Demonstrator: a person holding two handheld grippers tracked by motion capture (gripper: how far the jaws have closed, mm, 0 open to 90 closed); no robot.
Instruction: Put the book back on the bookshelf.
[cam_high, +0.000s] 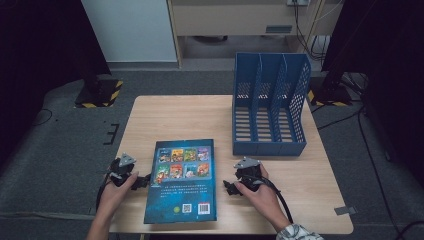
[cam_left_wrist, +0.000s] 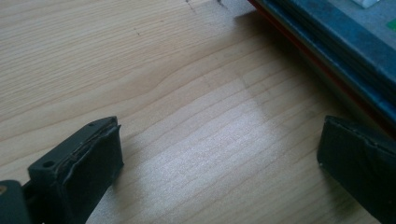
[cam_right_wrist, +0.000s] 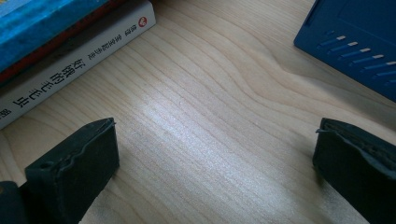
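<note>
Blue book (cam_high: 182, 181) is lying flat, back cover up, at the near edge of the tabletop (cam_high: 200, 115), left claw (cam_high: 145, 181) and right claw (cam_high: 229, 188) resting wide open and empty just beside its two long edges, blue file rack (cam_high: 269, 105) standing farther back on the right.

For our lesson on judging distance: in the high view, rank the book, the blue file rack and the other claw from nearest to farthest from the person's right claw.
1. Book, just to the right claw's left.
2. Blue file rack, beyond it, toward the table's far edge.
3. Left claw, across the book.
</note>
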